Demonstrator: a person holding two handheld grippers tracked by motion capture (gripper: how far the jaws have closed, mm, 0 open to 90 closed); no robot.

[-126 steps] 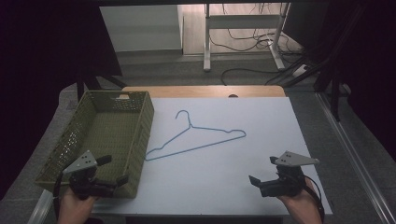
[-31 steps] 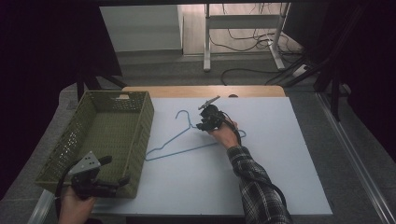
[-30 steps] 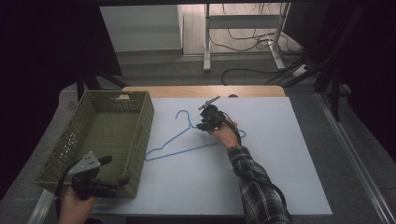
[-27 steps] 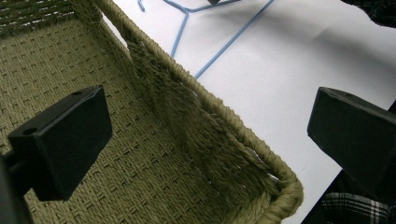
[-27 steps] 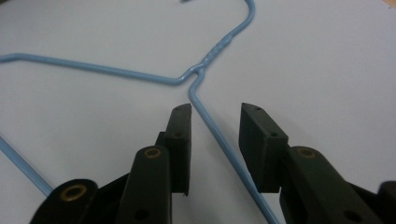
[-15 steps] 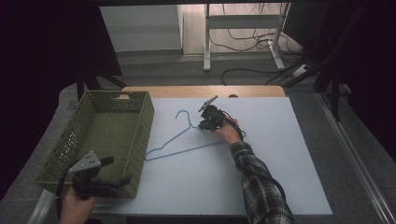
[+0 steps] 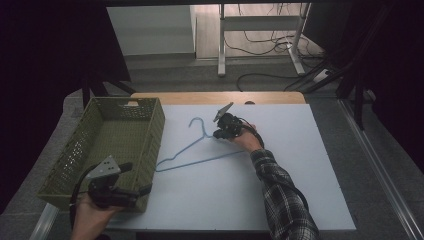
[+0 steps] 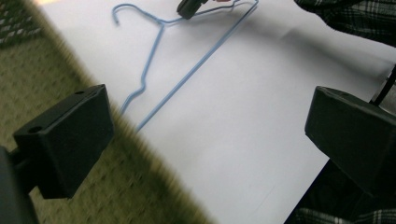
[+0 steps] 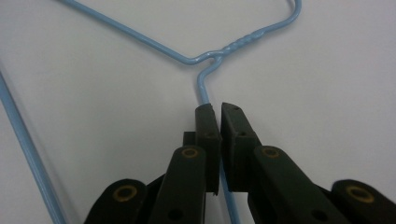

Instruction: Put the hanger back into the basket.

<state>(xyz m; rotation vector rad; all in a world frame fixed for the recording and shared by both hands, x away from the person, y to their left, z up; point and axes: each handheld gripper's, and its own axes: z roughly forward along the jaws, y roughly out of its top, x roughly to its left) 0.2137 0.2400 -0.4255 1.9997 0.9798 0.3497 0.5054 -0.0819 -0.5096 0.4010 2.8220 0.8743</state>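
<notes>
A light blue wire hanger [image 7: 200,147] lies on the white table top [image 7: 280,200], its hook toward the far side. My right gripper [image 7: 220,134] is shut on the hanger's upper wire just below the twisted neck [image 9: 236,43]; the wire [image 9: 205,95] runs between the closed jaws. In the left gripper view the hanger [image 8: 154,56] lies ahead with the right gripper [image 8: 189,7] at its far side. My left gripper [image 7: 140,189] stands open at the near corner of the olive basket [image 7: 85,150], nothing between its fingers [image 8: 65,140].
The woven olive basket [image 8: 28,84] sits at the table's left, with nothing in it. A plaid sleeve [image 7: 282,200] reaches across the table's middle. Beyond the table's far edge are desk legs and cables [image 7: 260,50] on the floor.
The right gripper went from the table's near right corner to the hanger and shut on its wire; over the last second it barely moved. The left gripper stayed by the basket.
</notes>
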